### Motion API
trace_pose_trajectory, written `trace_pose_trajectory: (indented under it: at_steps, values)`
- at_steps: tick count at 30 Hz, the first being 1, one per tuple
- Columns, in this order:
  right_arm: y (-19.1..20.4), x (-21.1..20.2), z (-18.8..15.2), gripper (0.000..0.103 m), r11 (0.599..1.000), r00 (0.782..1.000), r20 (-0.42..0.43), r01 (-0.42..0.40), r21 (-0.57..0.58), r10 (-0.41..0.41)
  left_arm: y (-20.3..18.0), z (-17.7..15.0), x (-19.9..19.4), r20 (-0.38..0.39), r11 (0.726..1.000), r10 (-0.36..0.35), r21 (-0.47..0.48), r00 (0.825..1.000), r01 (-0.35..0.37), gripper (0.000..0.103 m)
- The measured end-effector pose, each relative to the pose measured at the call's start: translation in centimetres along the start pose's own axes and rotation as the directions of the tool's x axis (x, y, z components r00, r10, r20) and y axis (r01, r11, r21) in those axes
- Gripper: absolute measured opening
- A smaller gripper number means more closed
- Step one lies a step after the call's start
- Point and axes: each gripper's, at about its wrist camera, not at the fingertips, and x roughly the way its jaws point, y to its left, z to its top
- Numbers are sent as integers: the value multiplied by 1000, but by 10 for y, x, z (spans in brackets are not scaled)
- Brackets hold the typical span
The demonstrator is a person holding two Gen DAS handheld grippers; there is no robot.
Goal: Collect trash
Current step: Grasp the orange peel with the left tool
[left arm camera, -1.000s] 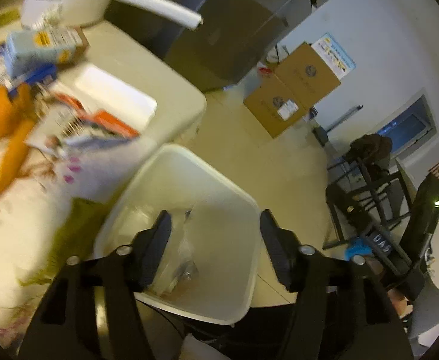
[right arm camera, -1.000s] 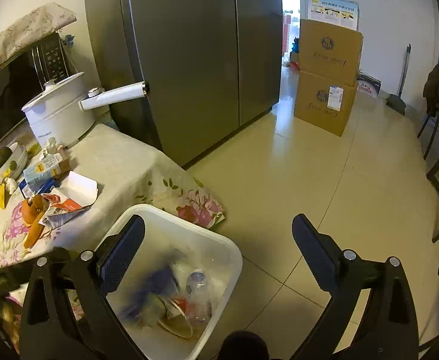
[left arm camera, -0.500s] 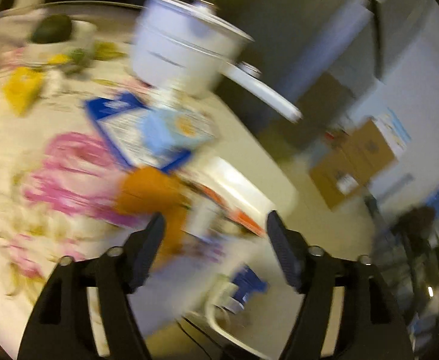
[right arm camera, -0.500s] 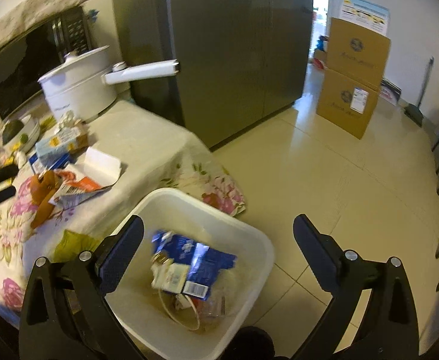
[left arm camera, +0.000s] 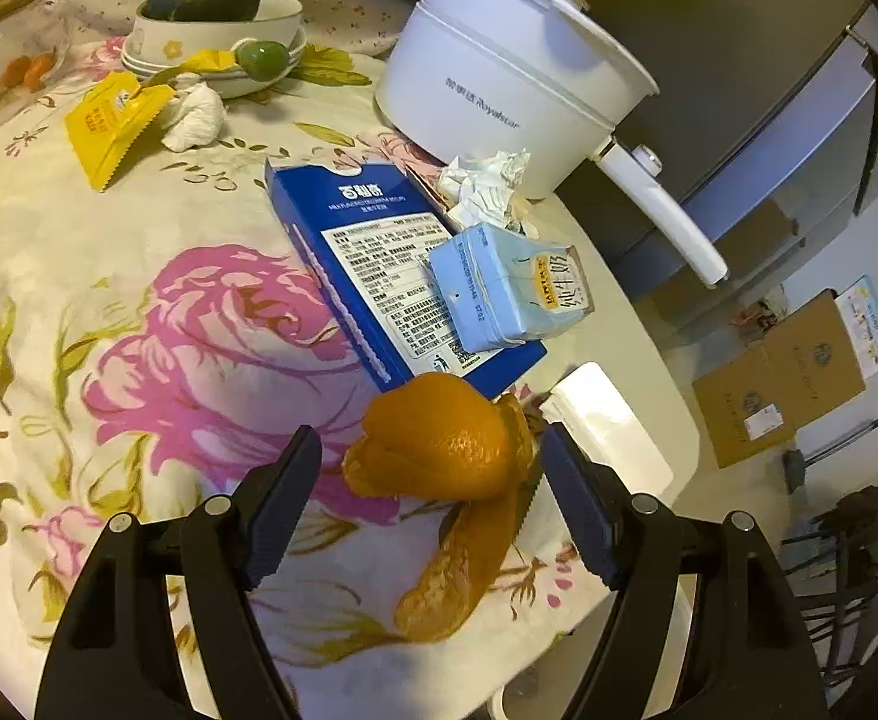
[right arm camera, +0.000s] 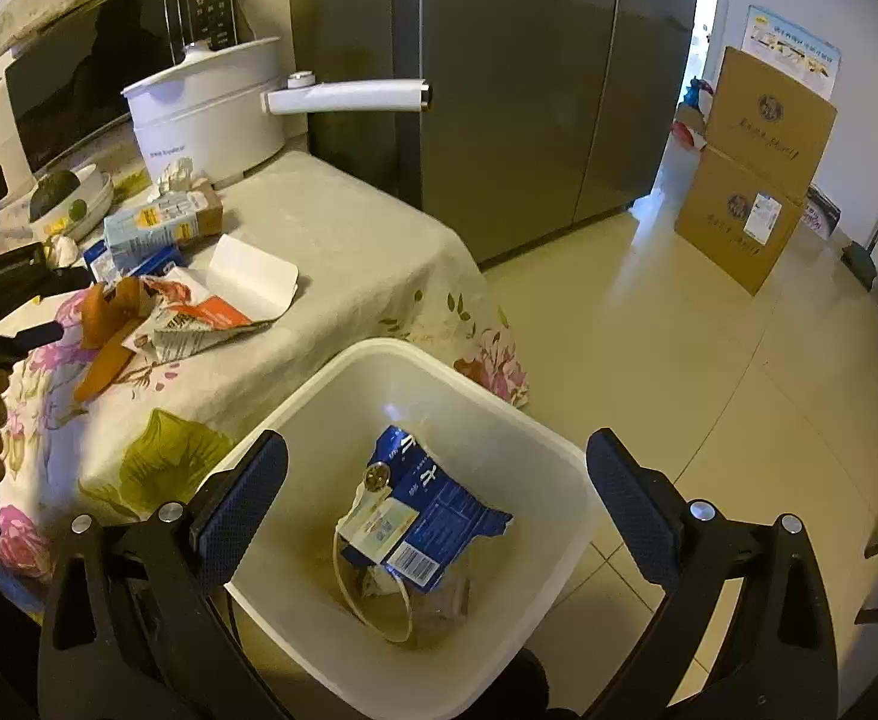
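Tablecloth (left arm camera: 139, 312): matt floral cloth. Blue box (left arm camera: 373, 252): glossy printed card. Milk carton (left arm camera: 511, 288): coated paper. Orange peel (left arm camera: 445, 450): dimpled, slight sheen. Pot (left arm camera: 499, 78): smooth white plastic. Bin (right arm camera: 487, 420): smooth white plastic. Fridge (right arm camera: 529, 90): brushed metal. Floor (right arm camera: 679, 360): glossy tile.

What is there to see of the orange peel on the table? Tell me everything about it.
The orange peel is bright orange, a domed cup with a long strip trailing toward the table edge. It looks leathery and empty of fruit. It lies on the floral tablecloth, its far side against the blue box, between the open fingers of the left gripper, touched by neither. The right wrist view shows it too.
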Motion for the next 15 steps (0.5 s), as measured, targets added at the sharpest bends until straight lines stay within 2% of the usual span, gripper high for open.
trace_pose_trajectory:
  at_steps: [5,6,8,9,10,11,15]
  values:
    - [4,3,0,96,1000,1000,-18,-14,11,15,-9,-3,18,-8,998,36,58,999,-36,72]
    - [6,3,1,96,1000,1000,-18,-17,8,18,-11,-3,19,-3,997,42,69,999,-41,68]
    - [10,4,2,96,1000,999,-19,-27,3,27,-16,-3,18,11,994,31,106,999,-32,47]
    - [14,5,2,96,999,999,-22,-33,-2,33,-16,-2,18,10,993,20,114,1000,-21,40]
    - [18,6,3,96,999,999,-25,-41,-8,40,-18,-2,16,9,992,4,123,1000,-5,27]
    - [21,7,3,96,999,998,-29,-49,-12,49,-18,-2,14,11,991,3,131,1000,-4,20]
    - [40,12,8,96,994,993,-51,-110,-16,109,-15,-3,2,37,989,-20,146,999,14,14]
